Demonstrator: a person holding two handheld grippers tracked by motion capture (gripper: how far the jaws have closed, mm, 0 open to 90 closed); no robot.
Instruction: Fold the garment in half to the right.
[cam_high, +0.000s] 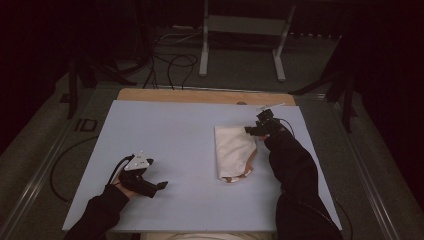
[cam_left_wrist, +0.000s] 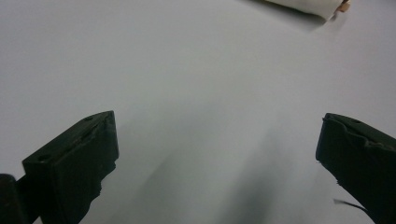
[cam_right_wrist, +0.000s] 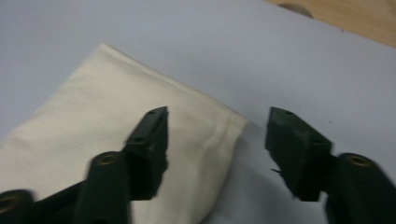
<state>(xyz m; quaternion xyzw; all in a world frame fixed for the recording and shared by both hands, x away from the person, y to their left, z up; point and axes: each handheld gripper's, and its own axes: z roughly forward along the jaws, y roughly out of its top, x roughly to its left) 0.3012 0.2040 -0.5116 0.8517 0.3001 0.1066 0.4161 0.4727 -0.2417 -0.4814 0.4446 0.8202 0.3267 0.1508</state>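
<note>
With right gripper (cam_right_wrist: 217, 140) jaws apart over the folded cloth's (cam_right_wrist: 107, 140) corner and left gripper (cam_left_wrist: 217, 158) jaws apart above bare worktop (cam_left_wrist: 187, 70), lift straight off without snagging the fold.

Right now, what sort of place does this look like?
Probably a lab or recording workspace, not a home: a pale blue board covers a wooden table, loose cables run across the carpeted floor, and a bare metal stand sits behind, with dark surroundings.
</note>
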